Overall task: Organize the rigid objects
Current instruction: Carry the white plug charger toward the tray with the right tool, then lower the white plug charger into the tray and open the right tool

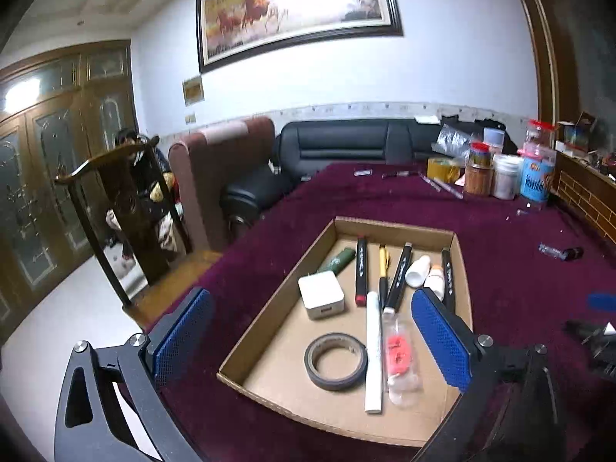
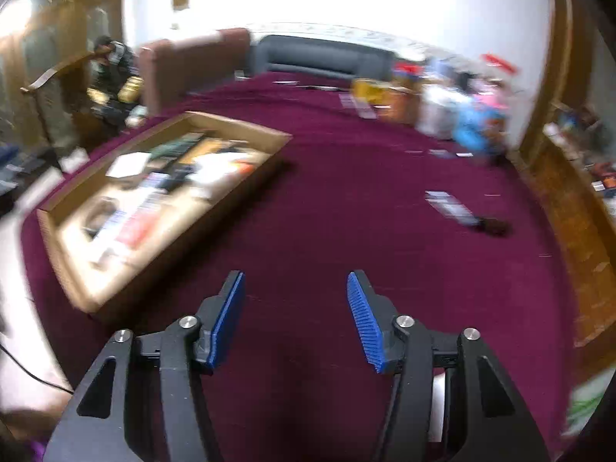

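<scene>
A shallow cardboard tray (image 1: 292, 269) lies on the maroon tablecloth (image 1: 500, 254). It holds a white charger (image 1: 320, 294), a grey tape roll (image 1: 335, 361), markers (image 1: 361, 269), a white tube (image 1: 373, 350), a clear packet with red pieces (image 1: 400, 358), small white bottles (image 1: 417, 271) and a green item (image 1: 338, 261). My left gripper (image 1: 313, 329) is open and empty, hovering over the tray. My right gripper (image 2: 295, 300) is open and empty above bare cloth, right of the tray (image 2: 61, 231). A small clear-and-dark object (image 2: 466, 213) lies ahead of it to the right; it also shows in the left wrist view (image 1: 560, 251).
Jars, bottles and a tape roll (image 1: 500, 173) crowd the table's far right corner. Small loose items (image 1: 400, 174) lie along the far edge. A wooden ledge (image 1: 589, 192) borders the right side. A chair (image 1: 127, 208) and sofas (image 1: 346, 142) stand beyond the table.
</scene>
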Motion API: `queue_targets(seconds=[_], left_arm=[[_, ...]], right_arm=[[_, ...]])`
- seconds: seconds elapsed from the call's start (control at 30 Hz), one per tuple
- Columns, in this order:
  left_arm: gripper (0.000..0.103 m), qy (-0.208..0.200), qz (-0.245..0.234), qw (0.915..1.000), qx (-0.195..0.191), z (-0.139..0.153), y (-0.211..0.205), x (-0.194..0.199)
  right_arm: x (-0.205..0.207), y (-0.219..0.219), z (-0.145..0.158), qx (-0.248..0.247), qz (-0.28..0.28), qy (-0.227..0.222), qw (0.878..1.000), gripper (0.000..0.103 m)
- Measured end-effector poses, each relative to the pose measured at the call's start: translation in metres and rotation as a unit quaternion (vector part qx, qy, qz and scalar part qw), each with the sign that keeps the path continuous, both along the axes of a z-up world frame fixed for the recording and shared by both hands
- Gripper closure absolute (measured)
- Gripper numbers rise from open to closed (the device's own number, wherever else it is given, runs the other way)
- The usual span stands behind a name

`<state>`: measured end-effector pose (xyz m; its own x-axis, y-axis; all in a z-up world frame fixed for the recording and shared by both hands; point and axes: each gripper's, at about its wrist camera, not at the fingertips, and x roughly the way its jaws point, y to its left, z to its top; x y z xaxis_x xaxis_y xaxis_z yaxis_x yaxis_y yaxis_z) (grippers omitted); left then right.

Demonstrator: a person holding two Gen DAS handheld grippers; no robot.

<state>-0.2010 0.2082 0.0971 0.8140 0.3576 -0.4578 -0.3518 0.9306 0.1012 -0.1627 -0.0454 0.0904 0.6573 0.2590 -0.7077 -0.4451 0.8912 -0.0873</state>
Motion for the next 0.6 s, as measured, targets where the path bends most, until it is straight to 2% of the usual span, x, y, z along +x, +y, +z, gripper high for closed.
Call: queue_targets(seconds=[0.07, 0.2, 0.33, 0.43, 0.47, 0.5, 0.6], left_arm=[[0.001, 0.002, -0.002, 1.0, -0.005, 0.001, 0.0, 0.001], [0.001, 0.016, -0.009, 0.9996, -0.02, -0.007, -0.003, 0.009], [0.001, 0.034, -0.02, 0.999, -0.02, -0.014, -0.014, 0.016], [0.001, 0.036, -0.022, 0.999, -0.015, -0.013, -0.018, 0.016], [0.001, 0.036, -0.021, 0.999, -0.014, -0.012, -0.018, 0.015], [0.001, 0.036, -0.02, 0.9991, -0.015, -0.012, -0.016, 0.015], [0.001, 0.034, -0.013, 0.9991, -0.019, -0.012, -0.01, 0.014]], right_arm=[[0.007, -0.039, 0.001, -0.011, -0.032, 0.007, 0.999, 0.038], [0.02, -0.103, -0.014, -0.012, -0.075, 0.073, 0.994, 0.034], [0.021, -0.114, -0.039, -0.017, -0.057, 0.134, 0.989, 0.034], [0.021, -0.105, -0.052, -0.051, -0.051, 0.133, 0.989, 0.035], [0.02, -0.105, -0.051, -0.044, -0.052, 0.12, 0.99, 0.049], [0.024, -0.105, -0.05, -0.026, -0.053, 0.129, 0.99, 0.057], [0.023, -0.102, -0.048, 0.009, -0.041, 0.146, 0.988, 0.059]])
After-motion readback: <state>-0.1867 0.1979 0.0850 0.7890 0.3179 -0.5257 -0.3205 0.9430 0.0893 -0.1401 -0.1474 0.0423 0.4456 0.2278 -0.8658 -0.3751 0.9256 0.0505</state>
